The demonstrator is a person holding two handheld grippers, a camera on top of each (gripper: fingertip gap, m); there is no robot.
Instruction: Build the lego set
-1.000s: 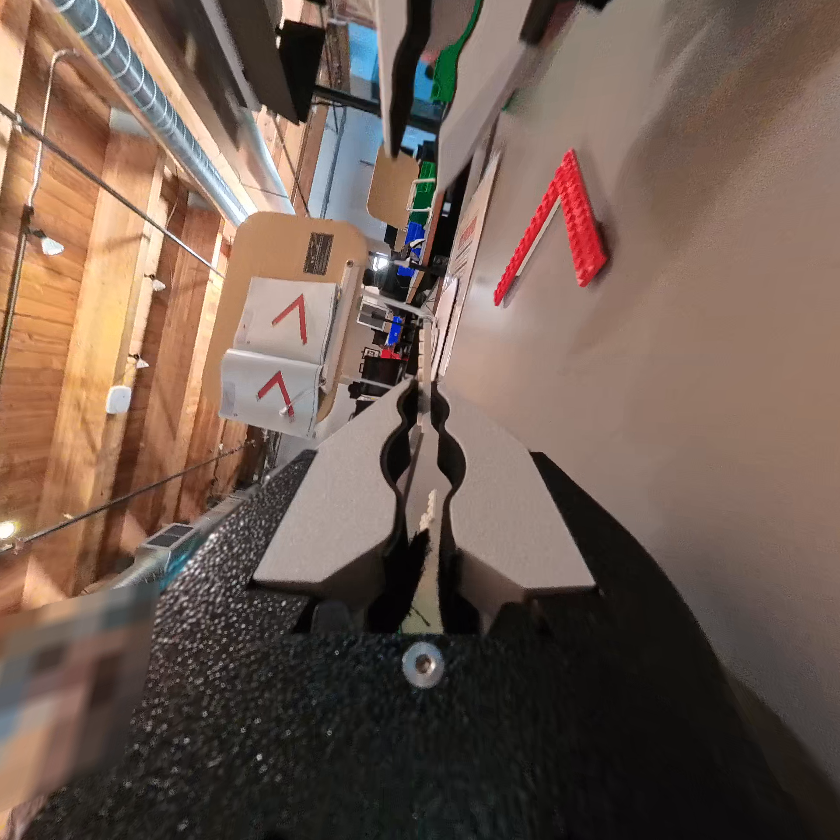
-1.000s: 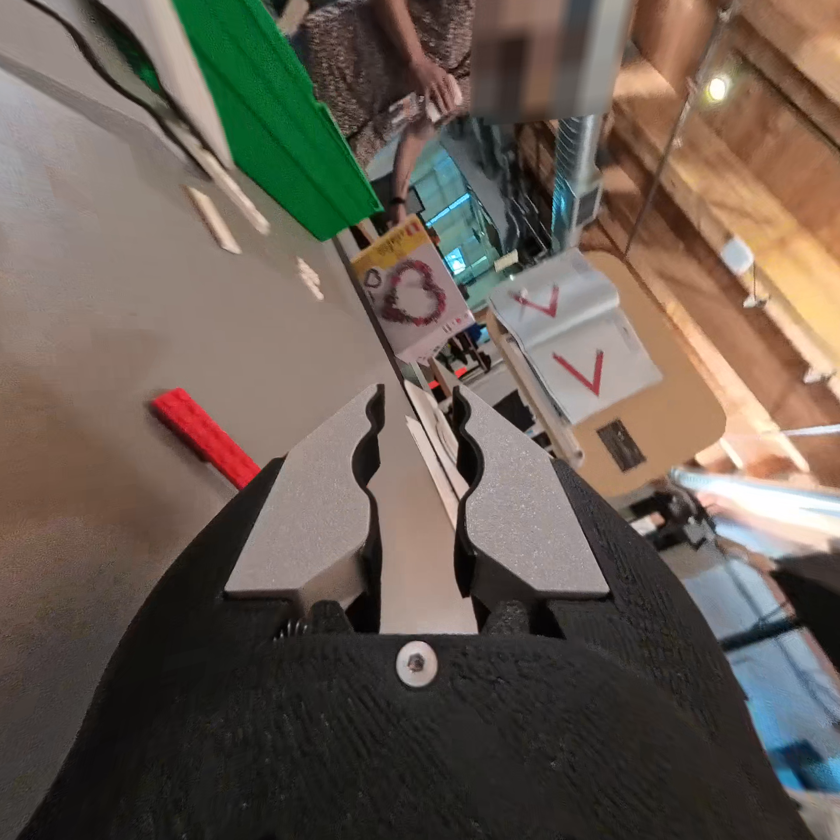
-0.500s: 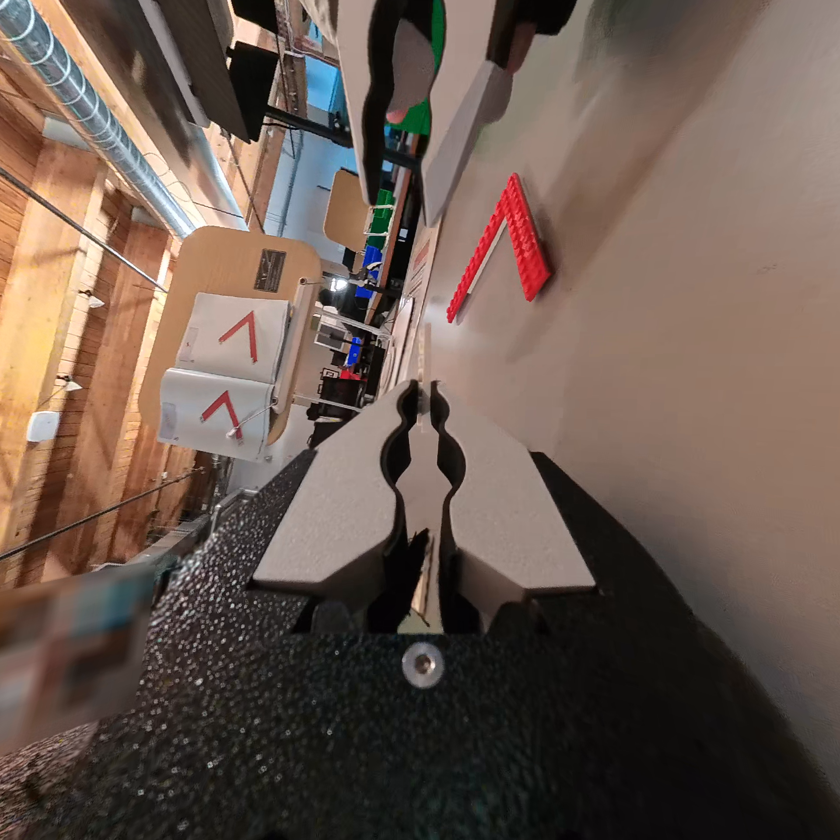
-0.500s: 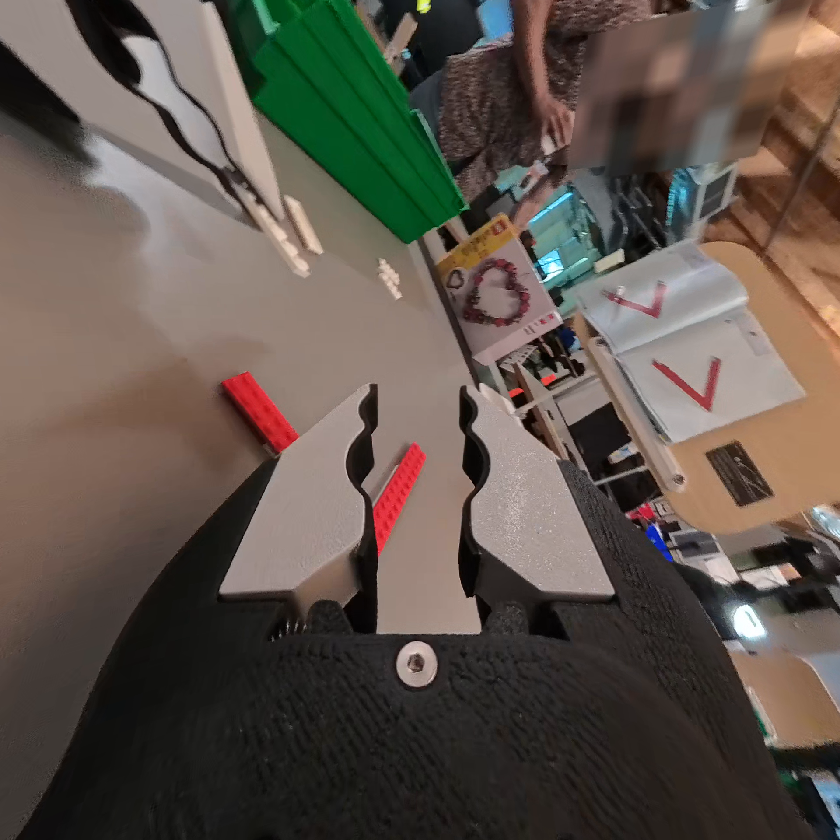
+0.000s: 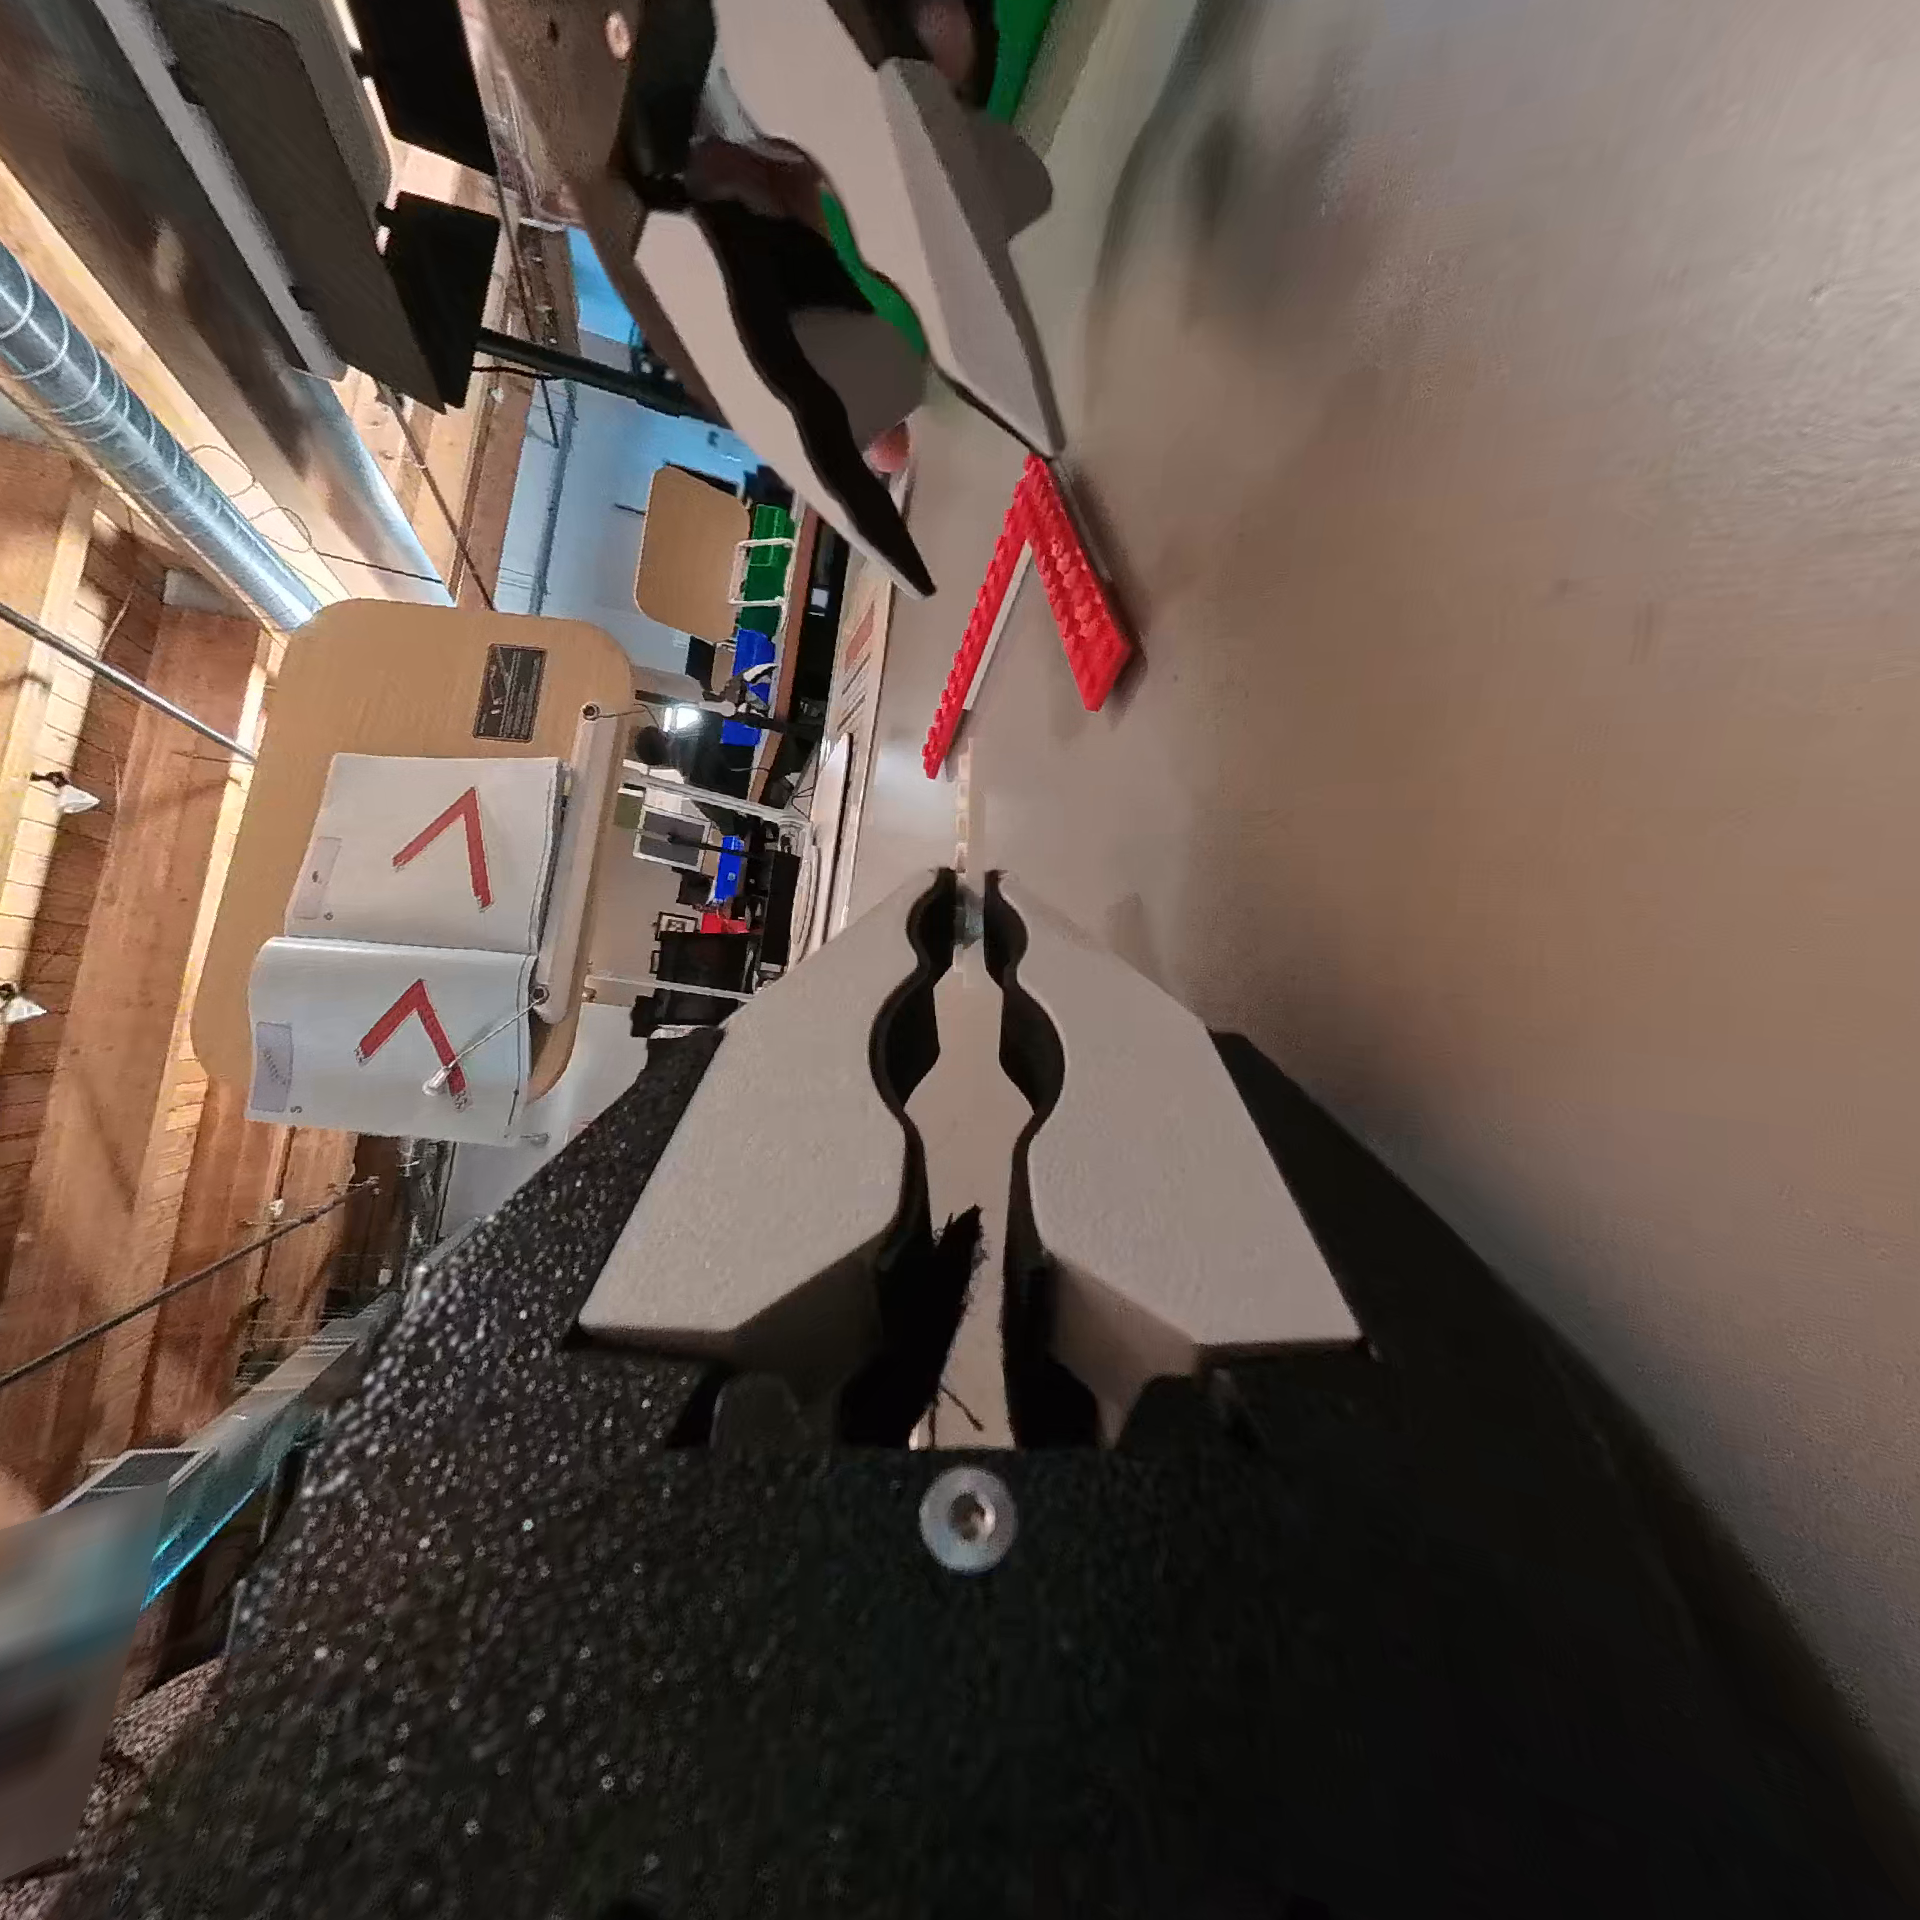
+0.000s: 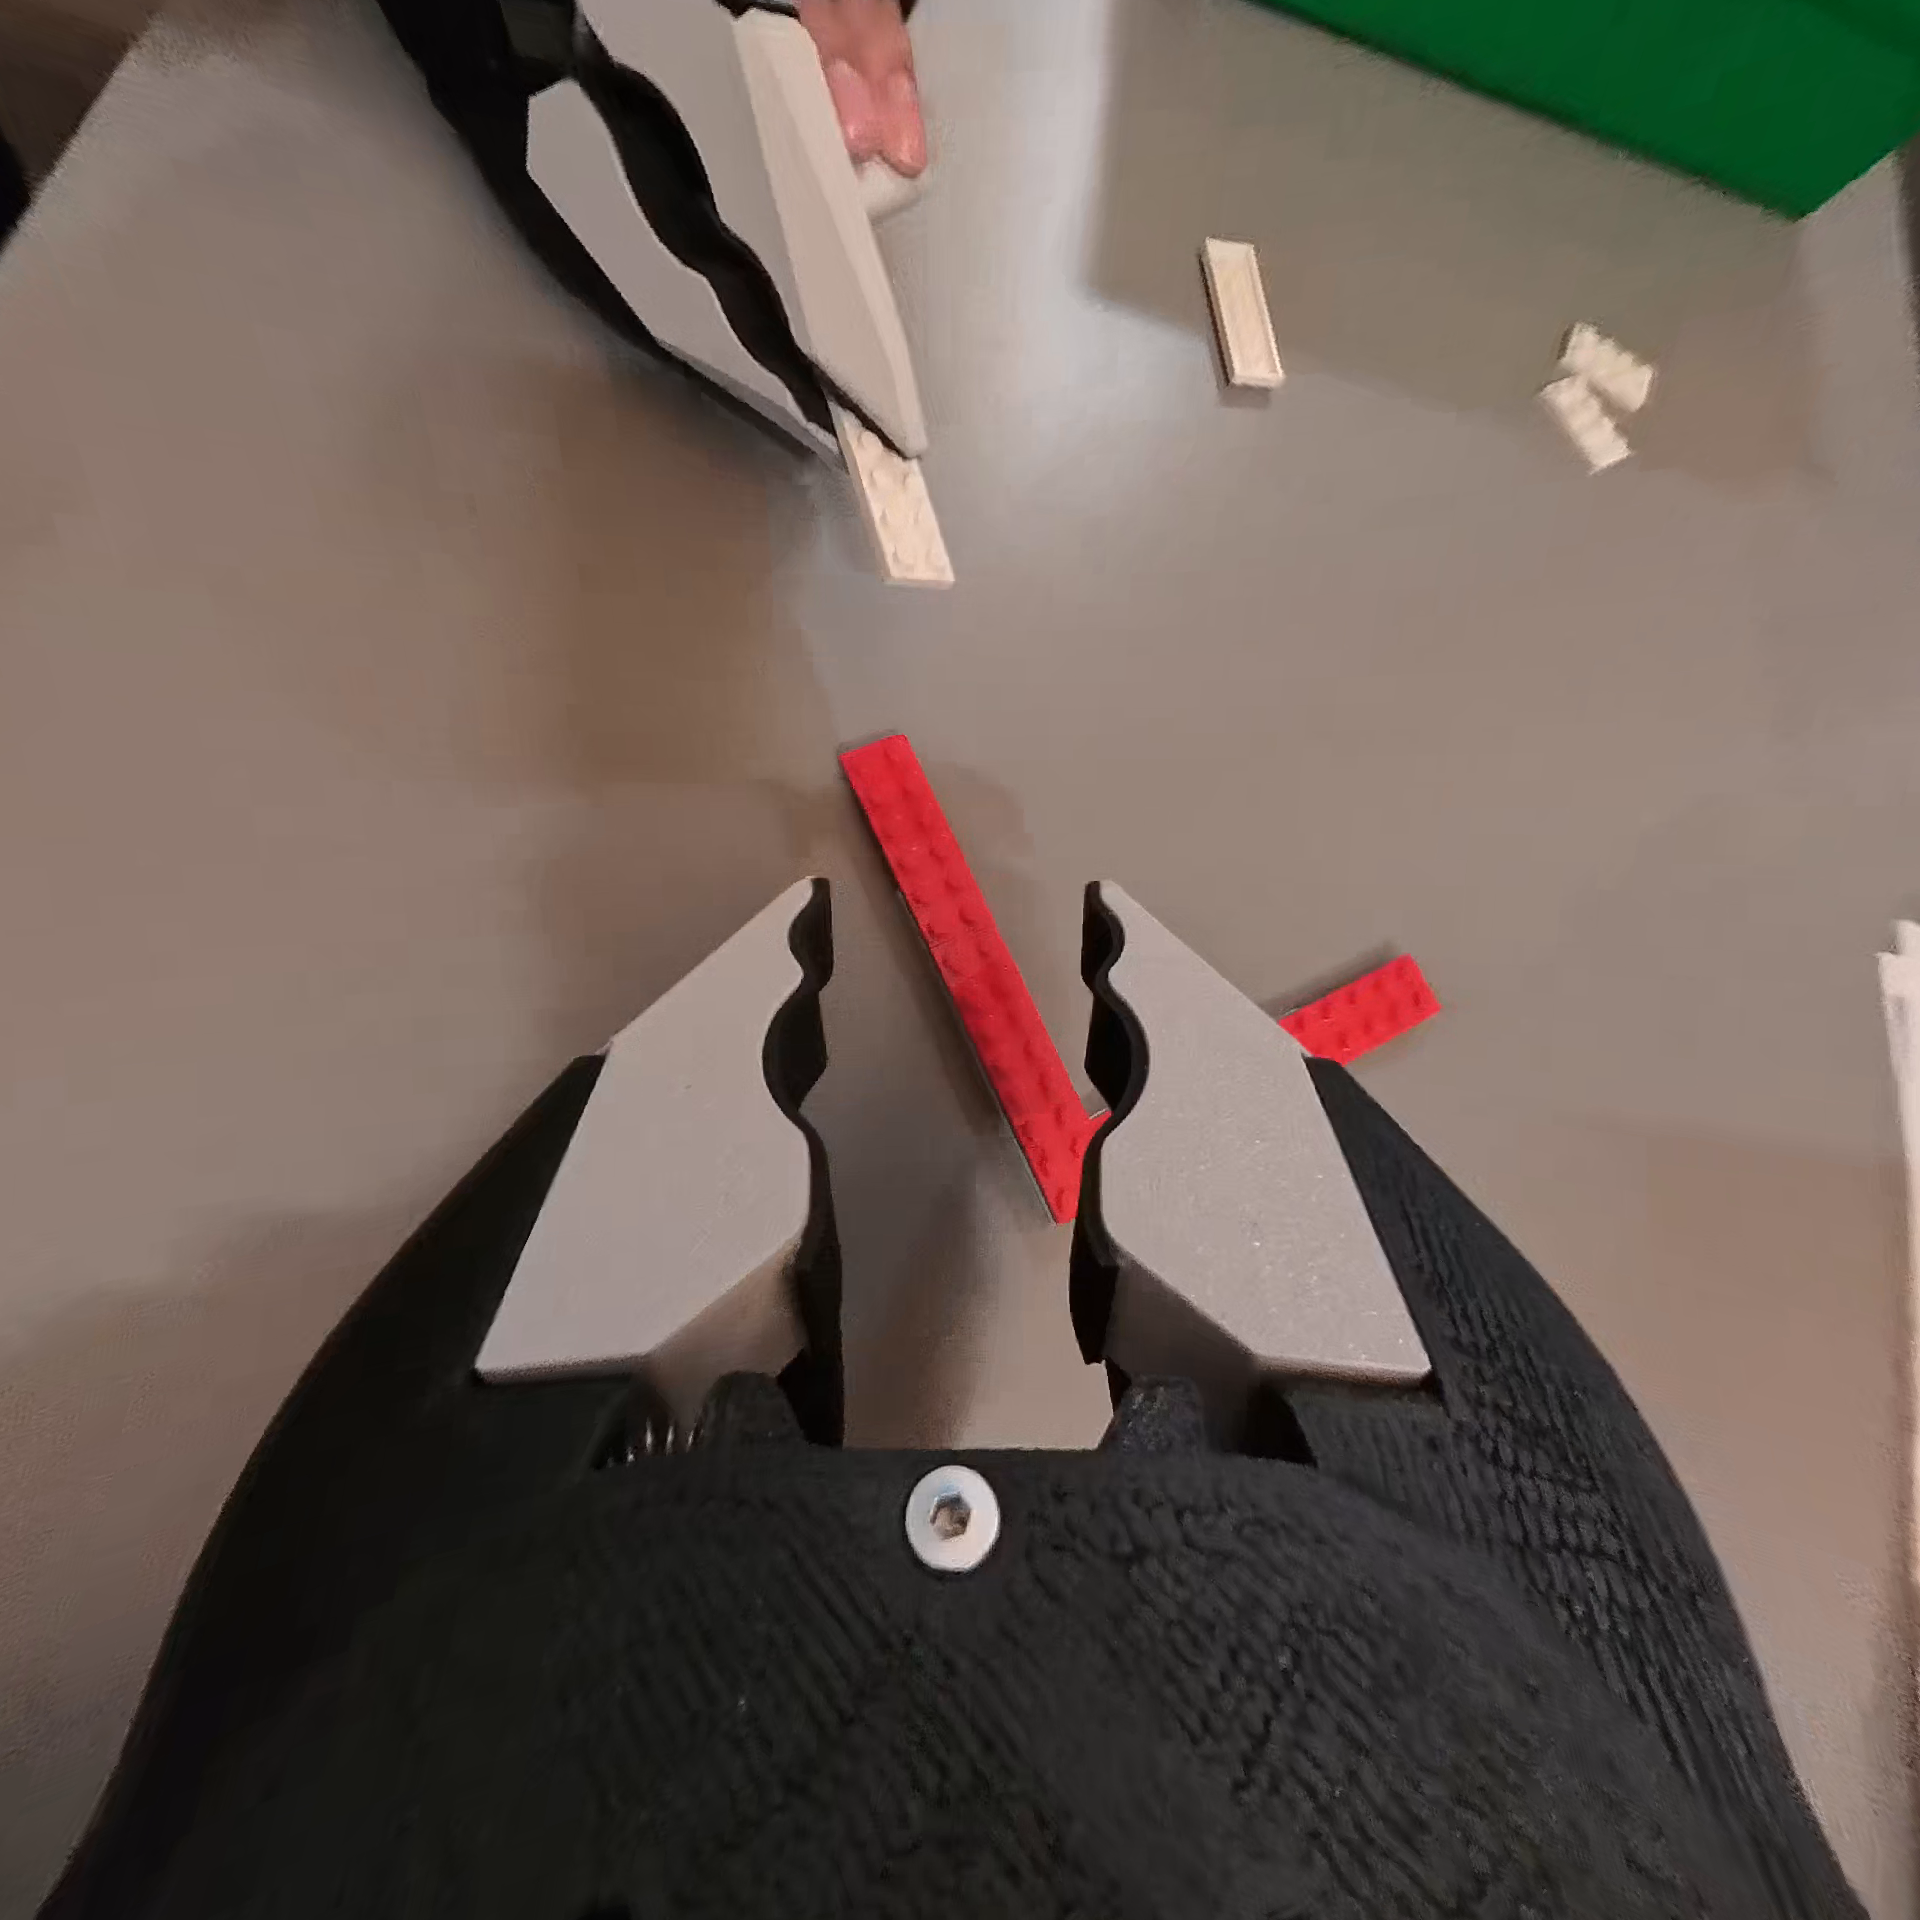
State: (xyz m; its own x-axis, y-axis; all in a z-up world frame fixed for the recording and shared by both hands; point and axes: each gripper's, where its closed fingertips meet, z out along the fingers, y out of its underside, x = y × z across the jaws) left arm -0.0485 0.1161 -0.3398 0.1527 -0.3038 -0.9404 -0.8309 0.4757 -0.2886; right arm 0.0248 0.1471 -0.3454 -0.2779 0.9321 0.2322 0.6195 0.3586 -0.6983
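Red V-shaped plates [image 6: 971, 977] between parted right claw [image 6: 956, 899]; left claw [image 5: 961, 883] seemingly clamping white plate [image 6: 902, 514].

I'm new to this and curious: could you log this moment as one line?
left gripper: shut on cream lego plate, above grey table | right gripper: jaws open over red V-shaped lego plate assembly | spare cream lego pieces: unused

Grey table [image 5: 1558, 727] — behind it warm wooden walls [image 5: 94, 935], a silver duct [image 5: 156, 468], and bright blue windows [image 5: 613, 416].
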